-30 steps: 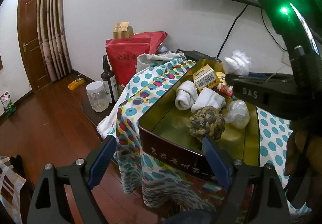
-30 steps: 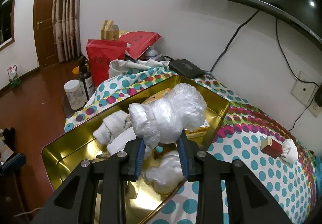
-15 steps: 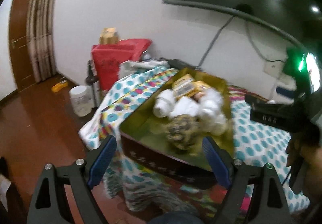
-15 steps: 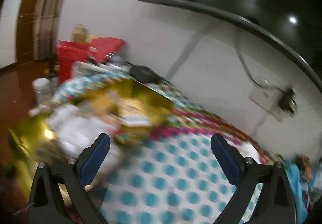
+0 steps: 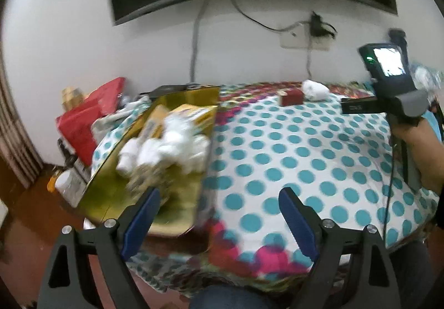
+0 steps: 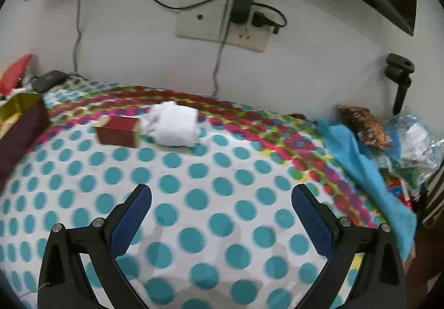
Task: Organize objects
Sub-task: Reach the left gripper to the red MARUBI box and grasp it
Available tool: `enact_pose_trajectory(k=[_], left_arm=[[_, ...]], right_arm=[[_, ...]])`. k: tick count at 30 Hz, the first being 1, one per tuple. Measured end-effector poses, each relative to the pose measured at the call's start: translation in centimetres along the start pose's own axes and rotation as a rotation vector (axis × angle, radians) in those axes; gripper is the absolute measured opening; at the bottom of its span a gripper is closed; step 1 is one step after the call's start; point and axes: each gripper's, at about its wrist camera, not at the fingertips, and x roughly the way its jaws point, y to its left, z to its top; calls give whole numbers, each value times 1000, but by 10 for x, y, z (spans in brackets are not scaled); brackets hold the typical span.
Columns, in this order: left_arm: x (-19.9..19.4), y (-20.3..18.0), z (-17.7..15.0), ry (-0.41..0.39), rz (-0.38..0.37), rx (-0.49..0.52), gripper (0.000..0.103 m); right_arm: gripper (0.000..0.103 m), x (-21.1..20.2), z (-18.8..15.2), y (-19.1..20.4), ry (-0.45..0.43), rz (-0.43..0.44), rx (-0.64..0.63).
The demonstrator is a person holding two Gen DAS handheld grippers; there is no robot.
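Right hand-held gripper (image 6: 221,207), whose jaws have just been opening and now stand wide with nothing between them, faces the two things left on the polka-dot cloth of the table (image 6: 194,198); left hand-held gripper (image 5: 219,209) is wide and empty too. Gold tin (image 5: 191,99), glossy and hard-walled, already holds soft white bundles. Next comes probably the white rolled cloth (image 6: 173,127): squashy, so straddle its middle; the red box (image 6: 118,131) touching it is rigid, flat-sided

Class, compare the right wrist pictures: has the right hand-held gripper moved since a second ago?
Yes. The right hand-held gripper, jaws just opened and empty, has swung away from the gold tin toward the wall socket side.
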Motion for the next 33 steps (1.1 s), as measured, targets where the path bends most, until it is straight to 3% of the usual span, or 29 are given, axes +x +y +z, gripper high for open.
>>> enact_pose_trajectory(k=[3, 6, 10, 15, 19, 24, 27, 33], left_arm=[[14, -18, 33, 9, -41, -12, 89], [35, -35, 63, 4, -67, 5, 89], [81, -67, 99, 33, -47, 65, 89], [131, -93, 128, 77, -73, 109, 89], [177, -107, 151, 157, -88, 70, 89], [221, -121, 166, 221, -97, 29, 89], [233, -127, 169, 217, -120, 16, 89], [258, -143, 170, 232, -108, 73, 89]], right_arm=[[101, 12, 1, -5, 57, -7, 21], [103, 3, 0, -12, 8, 24, 49], [103, -4, -1, -25, -23, 53, 129], [103, 14, -6, -55, 64, 79, 287], [103, 21, -13, -71, 109, 55, 380], [103, 15, -10, -56, 87, -7, 299], [103, 5, -6, -44, 45, -64, 233], [103, 9, -7, -55, 57, -31, 282]])
